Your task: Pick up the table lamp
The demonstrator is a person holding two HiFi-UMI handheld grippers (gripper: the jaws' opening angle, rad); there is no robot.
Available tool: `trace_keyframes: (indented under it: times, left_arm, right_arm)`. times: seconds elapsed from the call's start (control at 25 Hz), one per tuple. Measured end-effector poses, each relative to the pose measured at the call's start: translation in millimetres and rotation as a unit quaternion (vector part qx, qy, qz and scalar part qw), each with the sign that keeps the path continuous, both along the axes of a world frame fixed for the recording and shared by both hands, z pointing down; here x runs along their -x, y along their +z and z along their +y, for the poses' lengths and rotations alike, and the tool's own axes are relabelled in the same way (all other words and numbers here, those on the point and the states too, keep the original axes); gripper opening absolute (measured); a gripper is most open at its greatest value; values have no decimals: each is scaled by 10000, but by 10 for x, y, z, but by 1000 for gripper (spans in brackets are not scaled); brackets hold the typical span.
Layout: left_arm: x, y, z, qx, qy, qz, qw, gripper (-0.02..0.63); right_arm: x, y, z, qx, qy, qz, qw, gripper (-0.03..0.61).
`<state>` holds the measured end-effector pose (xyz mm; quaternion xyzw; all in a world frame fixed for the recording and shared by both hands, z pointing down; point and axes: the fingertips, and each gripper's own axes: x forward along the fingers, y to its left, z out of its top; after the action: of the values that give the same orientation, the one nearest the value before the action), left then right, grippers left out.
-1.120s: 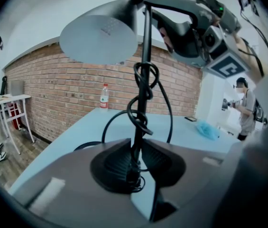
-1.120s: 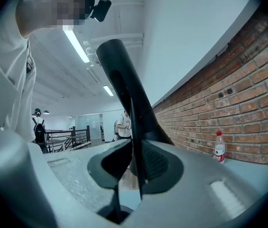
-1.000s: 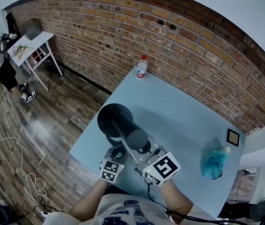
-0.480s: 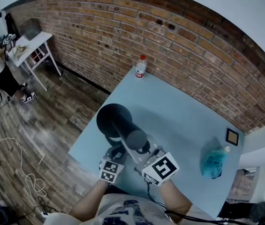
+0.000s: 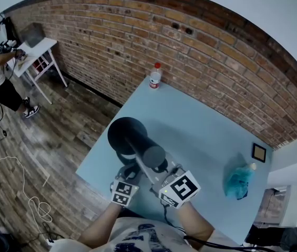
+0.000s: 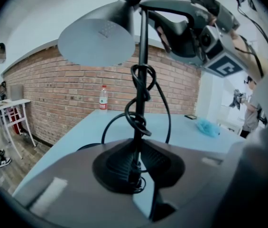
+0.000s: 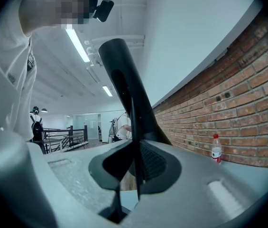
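Observation:
A black table lamp stands near the front edge of the blue table (image 5: 201,125), its round shade (image 5: 127,134) pointing left. My left gripper (image 5: 130,175) is low on the lamp's upright pole (image 6: 141,94), where the black cord is wound round it. Its jaws have just been closing, and they now pinch the pole between the pads (image 6: 136,167). My right gripper (image 5: 164,180) is shut on the lamp's thin upper rod (image 7: 134,167), with the dark neck (image 7: 124,89) rising ahead. In the left gripper view the right gripper (image 6: 195,27) sits beside the shade (image 6: 98,42).
A water bottle (image 5: 155,75) stands at the table's far edge by the brick wall. A blue crumpled bag (image 5: 237,180) and a small framed square (image 5: 259,152) lie on the right. A person stands at a white side table (image 5: 32,49) far left; cables lie on the wood floor.
Both hands and the lamp stay where they were. The person at the far left has shifted a little by the side table.

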<state>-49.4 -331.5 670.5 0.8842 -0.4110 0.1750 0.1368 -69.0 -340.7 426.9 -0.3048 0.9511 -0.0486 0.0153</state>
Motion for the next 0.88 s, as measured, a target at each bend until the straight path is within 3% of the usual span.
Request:
trace_keyframes:
  times: [0.88]
  left_arm:
    - [-56,-271,238,-249,100,-157,9995,40]
  right_arm:
    - [-187,-273,320,-346,105,-33,9993,35]
